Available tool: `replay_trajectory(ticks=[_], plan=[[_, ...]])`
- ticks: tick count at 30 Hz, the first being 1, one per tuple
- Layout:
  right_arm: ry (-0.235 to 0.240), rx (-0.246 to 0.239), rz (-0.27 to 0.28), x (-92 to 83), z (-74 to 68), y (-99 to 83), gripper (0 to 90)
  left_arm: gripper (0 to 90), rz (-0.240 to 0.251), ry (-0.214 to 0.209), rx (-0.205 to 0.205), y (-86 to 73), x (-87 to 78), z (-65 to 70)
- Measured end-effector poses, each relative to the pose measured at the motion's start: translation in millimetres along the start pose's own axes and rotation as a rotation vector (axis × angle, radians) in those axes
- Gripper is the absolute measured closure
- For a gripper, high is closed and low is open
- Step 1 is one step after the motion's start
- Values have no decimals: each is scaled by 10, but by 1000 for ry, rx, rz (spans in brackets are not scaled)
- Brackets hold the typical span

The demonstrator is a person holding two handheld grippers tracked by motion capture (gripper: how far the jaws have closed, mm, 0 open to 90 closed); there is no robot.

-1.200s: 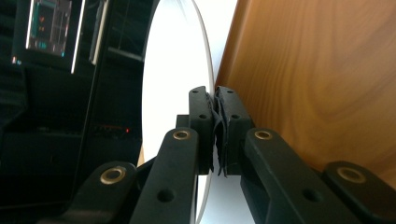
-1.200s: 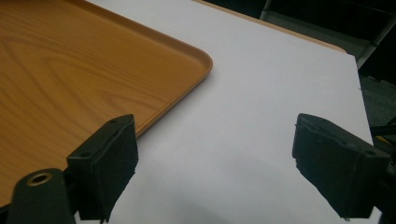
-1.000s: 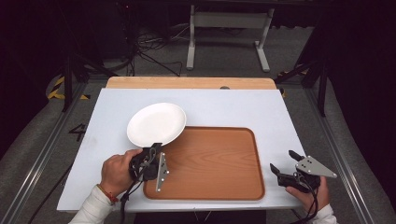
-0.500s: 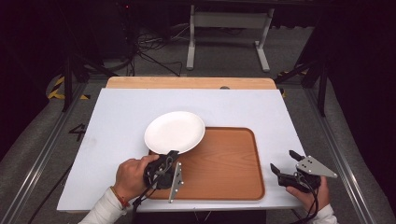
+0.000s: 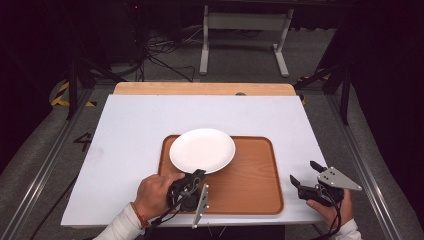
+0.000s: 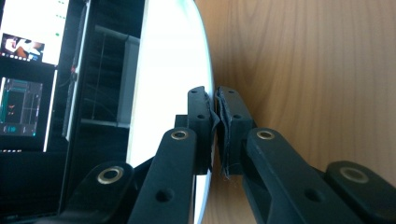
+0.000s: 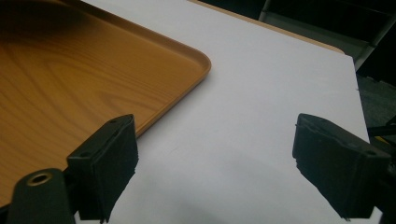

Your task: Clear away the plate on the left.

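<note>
A round white plate (image 5: pixel 202 150) hangs over the left part of the wooden tray (image 5: pixel 250 185), held by its near rim. My left gripper (image 5: pixel 199 174) is shut on that rim, turned on its side. In the left gripper view the plate (image 6: pixel 173 70) stands edge-on between the two closed jaws, my left gripper (image 6: pixel 215 100) pinching it, with the tray's wood grain (image 6: pixel 303 70) behind. My right gripper (image 5: pixel 304 172) rests open on the white table right of the tray. In the right gripper view my right gripper (image 7: pixel 215 154) has its jaws wide apart over bare table, next to the tray's corner (image 7: pixel 194 58).
The white table top (image 5: pixel 130 130) has a wooden strip (image 5: pixel 200 88) along its far edge. Behind the table stand a metal frame (image 5: pixel 240 30) and cables on the dark floor. A monitor (image 6: pixel 28 70) shows at the left of the left gripper view.
My left gripper has carried the plate to the right, from the table beside the tray to above the tray's left part. The right gripper has stayed put and open.
</note>
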State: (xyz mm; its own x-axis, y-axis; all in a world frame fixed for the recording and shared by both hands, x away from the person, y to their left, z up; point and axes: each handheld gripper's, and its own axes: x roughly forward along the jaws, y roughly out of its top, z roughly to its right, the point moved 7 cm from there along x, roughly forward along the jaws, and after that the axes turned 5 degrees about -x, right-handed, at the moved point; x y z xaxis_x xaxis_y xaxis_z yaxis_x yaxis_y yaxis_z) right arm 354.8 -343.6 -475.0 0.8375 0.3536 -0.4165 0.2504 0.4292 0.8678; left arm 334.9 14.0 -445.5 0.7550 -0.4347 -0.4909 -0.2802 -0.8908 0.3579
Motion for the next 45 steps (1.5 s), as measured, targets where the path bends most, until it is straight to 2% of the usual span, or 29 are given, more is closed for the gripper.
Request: replay_trajectory(ticks=[6,12,16,22,24,26,30,34,37,45], plan=[[1,-1,-4,2,0,-6,148,852,19,-20,2,75,13,76],[2,-1,-1,2,0,-4,148,847,43,-55,24,184,55,181],[4,0,-3,6,-6,-4,148,849,41,-70,40,224,118,237],[5,1,-6,14,-8,-13,148,861,60,-107,19,242,190,289],[6,2,-7,16,-7,-16,148,866,78,-127,-3,243,216,319],[7,1,-7,17,-9,-17,148,872,81,-143,-4,240,232,341],[10,-3,-9,20,-13,-20,148,872,87,-147,0,249,249,364],[12,0,-10,22,-14,-22,149,868,97,-185,-32,237,271,381],[11,0,-11,22,-10,-27,149,860,97,-198,-47,233,289,406],[12,-2,-11,24,-12,-26,148,830,85,-260,-52,225,355,521]])
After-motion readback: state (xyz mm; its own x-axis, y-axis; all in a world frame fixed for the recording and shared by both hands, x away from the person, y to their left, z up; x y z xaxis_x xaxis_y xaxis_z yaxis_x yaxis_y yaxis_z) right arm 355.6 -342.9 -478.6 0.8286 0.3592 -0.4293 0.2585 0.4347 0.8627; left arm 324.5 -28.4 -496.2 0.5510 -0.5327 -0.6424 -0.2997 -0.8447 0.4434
